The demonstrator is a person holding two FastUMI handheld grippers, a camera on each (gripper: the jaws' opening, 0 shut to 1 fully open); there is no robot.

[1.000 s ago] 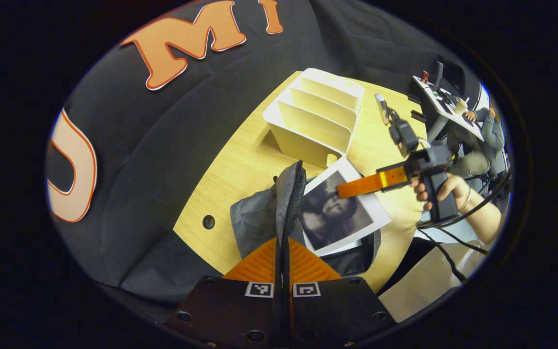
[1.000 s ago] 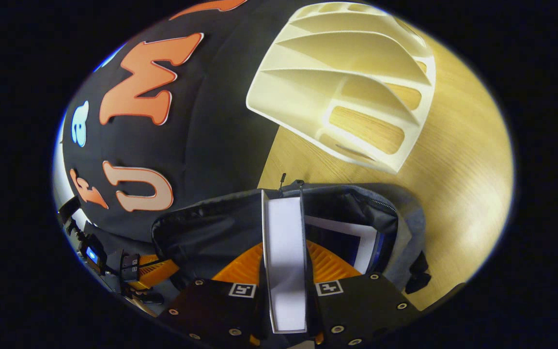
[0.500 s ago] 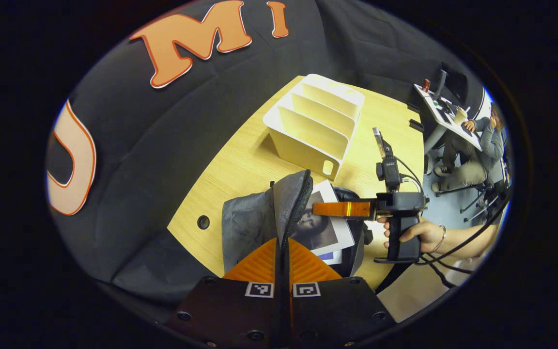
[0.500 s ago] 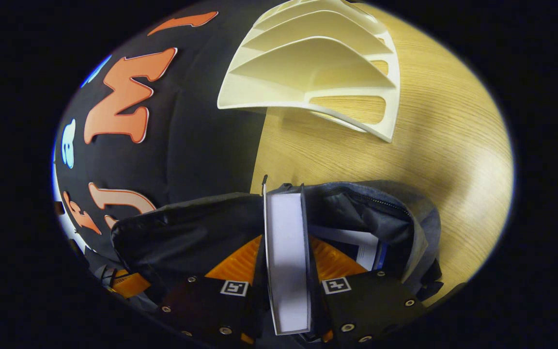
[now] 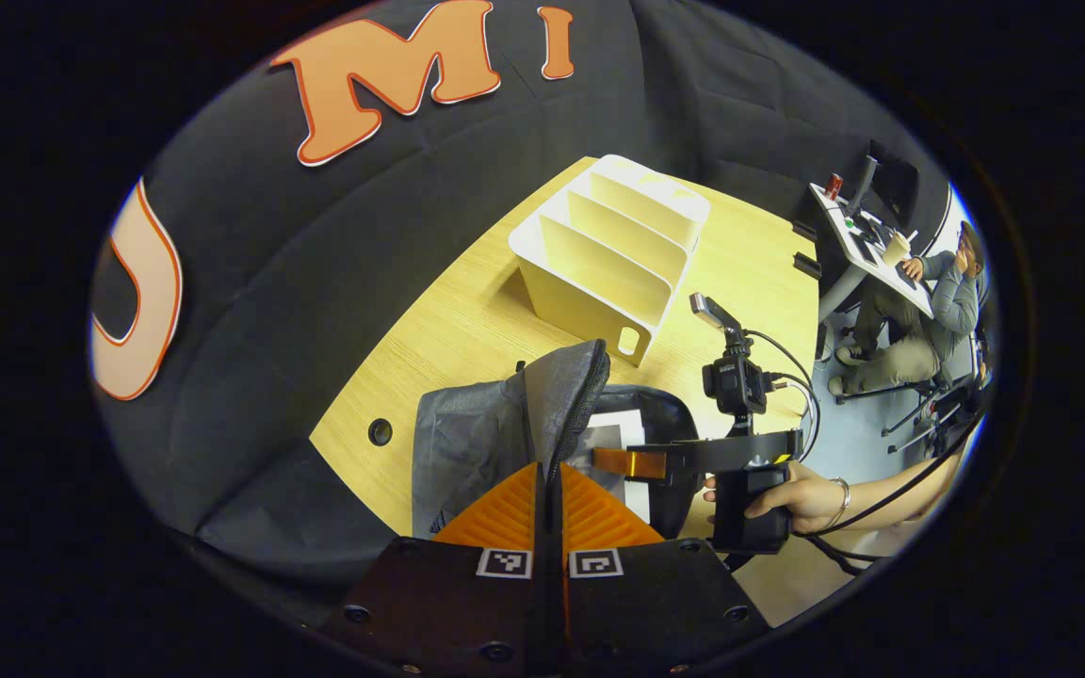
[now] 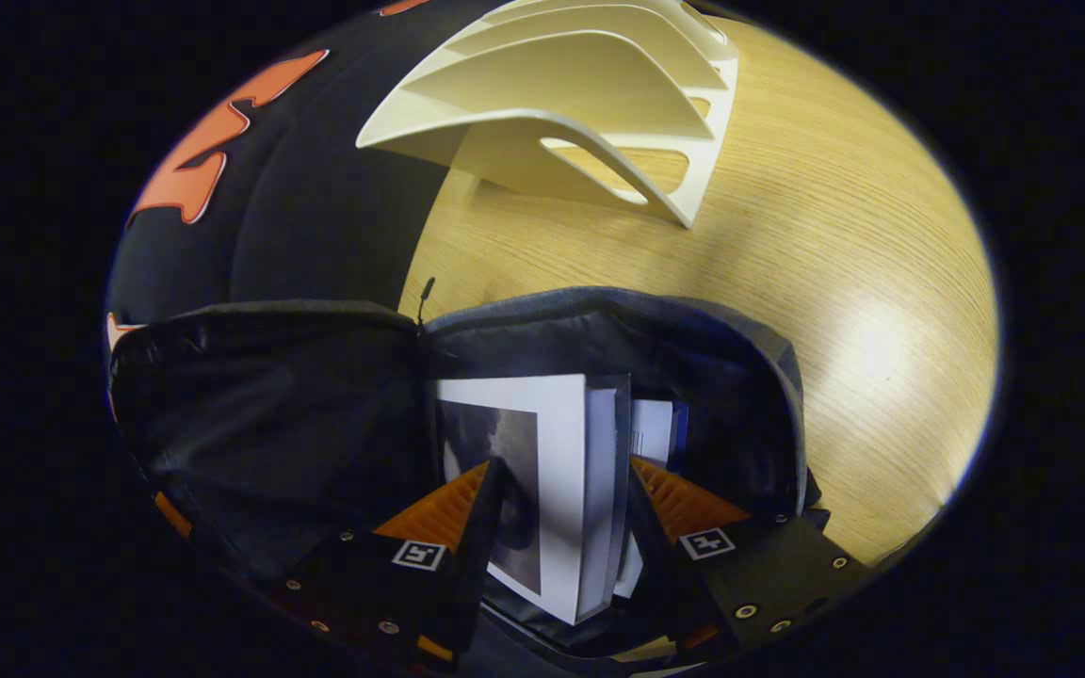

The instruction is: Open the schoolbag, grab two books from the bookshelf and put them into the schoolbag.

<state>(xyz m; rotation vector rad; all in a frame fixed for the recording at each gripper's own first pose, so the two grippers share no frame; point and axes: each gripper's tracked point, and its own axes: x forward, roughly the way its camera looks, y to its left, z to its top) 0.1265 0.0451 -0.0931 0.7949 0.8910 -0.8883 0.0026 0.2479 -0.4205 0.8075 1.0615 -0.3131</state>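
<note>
The schoolbag (image 6: 693, 367) lies open on the wooden table (image 6: 844, 282), its dark lining spread wide, and a white book (image 6: 552, 471) with a dark picture on its cover stands inside the opening, tilted, with a second book (image 6: 651, 428) just behind it deeper in the bag. The right gripper (image 6: 561, 523) reaches into the bag with its orange fingers (image 6: 434, 513) spread on either side of the white book; the fingers look parted from the cover, so the book appears released, though whether a pad touches it is hard to tell. In the left gripper view the bag (image 5: 467, 438) sits near the table's front edge, and the left gripper (image 5: 549, 504) is clenched on the raised grey flap (image 5: 563, 386) by the zip, holding that side of the bag up. From there the right gripper (image 5: 632, 463) shows dipped into the bag, held by a hand (image 5: 801, 492) with a bracelet on the wrist. The cream bookshelf (image 5: 613, 250) stands further back on the table (image 5: 467, 320), well apart from the bag, its slots bare. Black cloth hangs behind the table. Off to the side a person (image 5: 938, 292) sits at a desk (image 5: 867, 235) on a pale floor.
</note>
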